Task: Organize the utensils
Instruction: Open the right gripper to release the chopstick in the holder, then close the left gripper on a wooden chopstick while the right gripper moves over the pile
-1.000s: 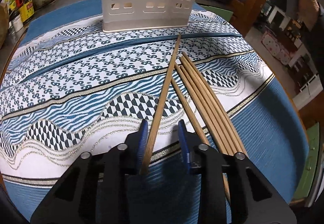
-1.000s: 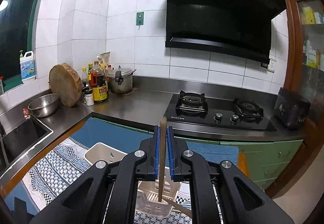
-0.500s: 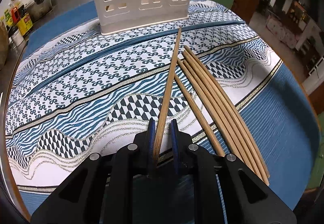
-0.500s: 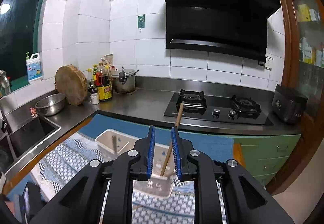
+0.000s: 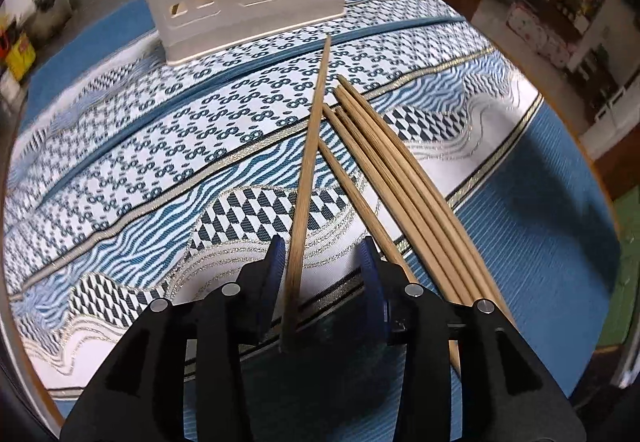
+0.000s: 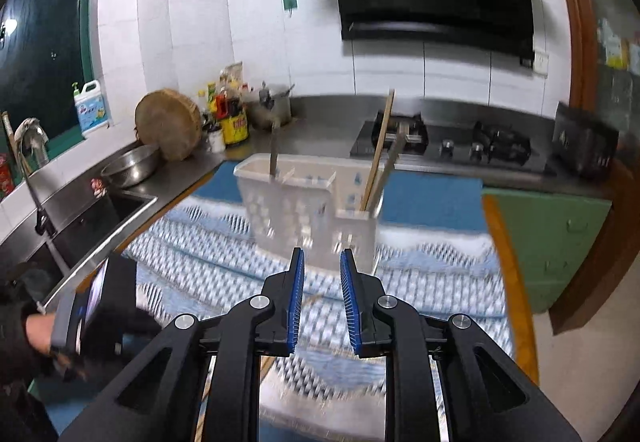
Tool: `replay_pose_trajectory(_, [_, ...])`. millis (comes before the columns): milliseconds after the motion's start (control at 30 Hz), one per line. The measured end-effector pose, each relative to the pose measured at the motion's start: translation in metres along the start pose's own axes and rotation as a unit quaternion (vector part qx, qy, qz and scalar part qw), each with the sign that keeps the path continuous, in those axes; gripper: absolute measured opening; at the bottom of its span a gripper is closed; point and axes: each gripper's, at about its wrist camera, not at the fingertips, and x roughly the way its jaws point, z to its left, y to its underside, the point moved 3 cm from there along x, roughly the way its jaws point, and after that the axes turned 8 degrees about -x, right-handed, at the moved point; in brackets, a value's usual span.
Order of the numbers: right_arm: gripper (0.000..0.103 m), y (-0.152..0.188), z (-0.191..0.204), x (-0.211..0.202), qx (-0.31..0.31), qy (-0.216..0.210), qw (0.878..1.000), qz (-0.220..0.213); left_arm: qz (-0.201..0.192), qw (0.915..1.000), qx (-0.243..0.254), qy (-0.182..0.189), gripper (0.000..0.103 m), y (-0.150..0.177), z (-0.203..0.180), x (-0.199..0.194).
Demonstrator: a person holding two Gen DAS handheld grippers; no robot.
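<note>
Now my left tongs (image 5: 322,258) are opening around the single chopstick (image 5: 308,178), which half a second ago sat pinched between narrower jaws; it leans against the left pad, clear of the right one, so that pick has slipped and needs a fresh bite. Just right of those jaws lies the loose bundle of chopsticks (image 5: 404,186) on the patterned cloth (image 5: 140,162). My right tongs (image 6: 322,296) stand slightly parted and empty, their chopstick gone from between them; two chopsticks stand in the white holder (image 6: 308,210) straight ahead.
</note>
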Motion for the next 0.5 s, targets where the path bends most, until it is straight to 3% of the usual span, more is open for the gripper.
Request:
replay_pose_trajectory(133, [0.019, 0.024, 0.008, -0.002, 0.004, -0.01, 1.0, 0.025, 0.001, 0.9999, 0.008, -0.012, 0.034, 0.002, -0.003, 0.001])
replay_pose_trajectory(267, [0.021, 0.046, 0.016, -0.005, 0.004, -0.016, 0.999, 0.044, 0.004, 0.9997, 0.009, -0.023, 0.02, 0.002, -0.002, 0.0])
replay_pose_trajectory(500, [0.021, 0.069, 0.036, -0.008, -0.004, -0.025, 0.997, 0.071, 0.005, 0.9988, 0.021, -0.045, 0.007, 0.0, 0.0, -0.001])
